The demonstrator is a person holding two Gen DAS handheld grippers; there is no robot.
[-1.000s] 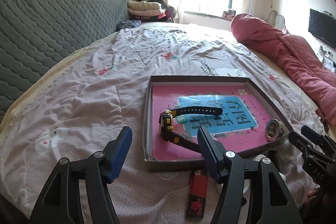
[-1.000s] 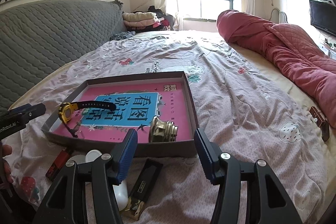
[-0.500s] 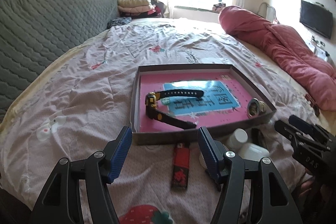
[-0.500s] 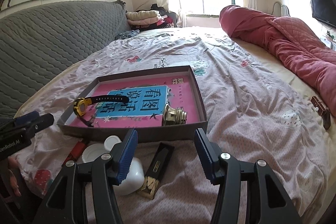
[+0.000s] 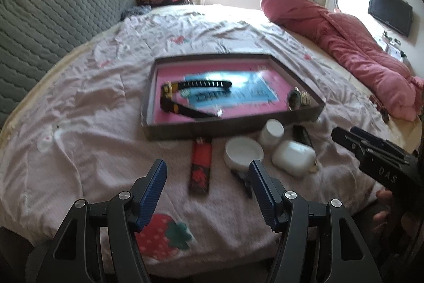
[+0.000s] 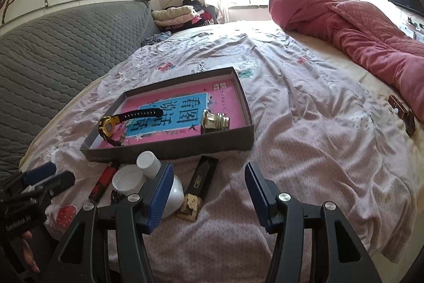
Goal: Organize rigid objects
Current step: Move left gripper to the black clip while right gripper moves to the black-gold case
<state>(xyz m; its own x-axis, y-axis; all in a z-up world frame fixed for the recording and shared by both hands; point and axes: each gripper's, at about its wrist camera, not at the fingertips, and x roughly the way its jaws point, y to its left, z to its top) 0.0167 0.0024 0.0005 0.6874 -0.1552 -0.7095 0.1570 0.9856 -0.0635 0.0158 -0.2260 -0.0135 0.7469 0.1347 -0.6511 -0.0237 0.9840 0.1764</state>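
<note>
Left tool [image 5: 208, 188] low in the frame, blue ribbed pads spread wide, nothing between them. Right tool [image 6: 209, 190] likewise agape and empty, low centre of its own view. Just above the left tool, on the pale floral bedsheet [image 5: 92, 123]: flat red lighter [image 5: 200, 166], round white lid [image 5: 243, 153], small white bottle [image 5: 270, 133], white oval case [image 5: 293, 157], black-and-gold slim box [image 6: 200, 184]. Higher, mid-frame, shallow brown cardboard tray with pink printed base [image 5: 182, 129]; inside, black-and-yellow wristwatch [image 5: 169, 97] at its left, brass-coloured round metal piece [image 5: 298, 100] in its right corner. Rolled red quilt [image 5: 344, 44] at upper right. Grey quilted headboard [image 5: 53, 12] at upper left.
</note>
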